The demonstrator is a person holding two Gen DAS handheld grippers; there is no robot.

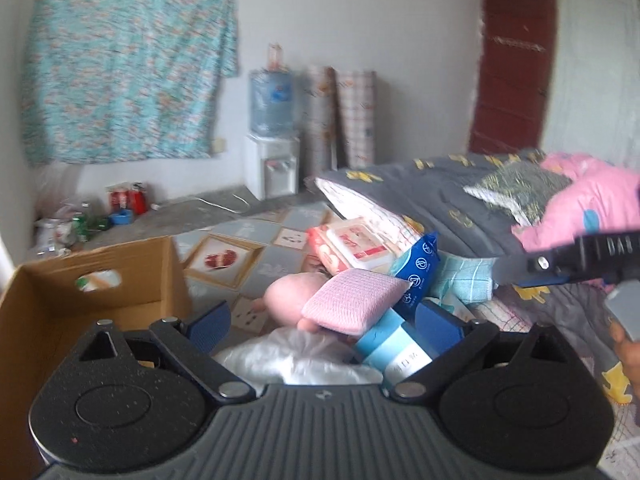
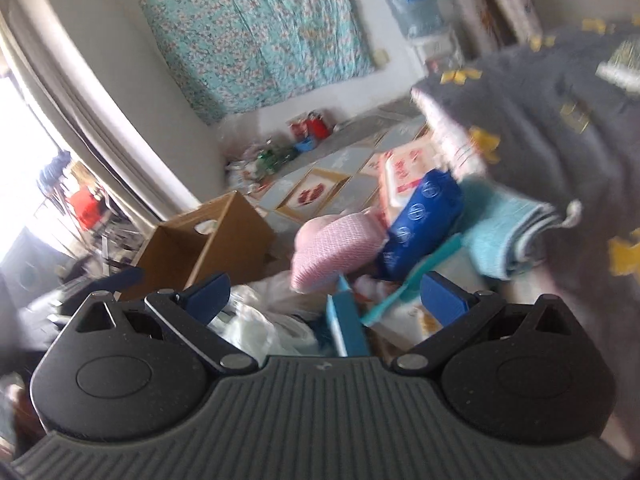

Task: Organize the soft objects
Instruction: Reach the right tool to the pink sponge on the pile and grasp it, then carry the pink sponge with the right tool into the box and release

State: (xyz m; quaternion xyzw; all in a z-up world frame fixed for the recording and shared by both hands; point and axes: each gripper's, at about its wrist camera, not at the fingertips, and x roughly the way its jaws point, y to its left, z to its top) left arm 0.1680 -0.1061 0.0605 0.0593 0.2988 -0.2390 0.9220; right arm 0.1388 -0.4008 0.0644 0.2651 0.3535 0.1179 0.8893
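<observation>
pink sponge pad (image 1: 352, 300) sits on top of the soft pile, centre, leaning on a blue wipes pack (image 1: 416, 272) with a grey quilt (image 1: 440, 196) far right. cardboard box (image 1: 80, 300) stands left of the pile. left gripper (image 1: 324, 324) jaws spread, nothing held. right gripper (image 2: 326, 298) same, hovering near the pile, view blurred.

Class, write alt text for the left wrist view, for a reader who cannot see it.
An open left gripper points at a heap of soft goods: a pink sponge pad, a blue tissue pack, wet-wipe packs and a grey quilt. An open cardboard box stands to the left.
</observation>
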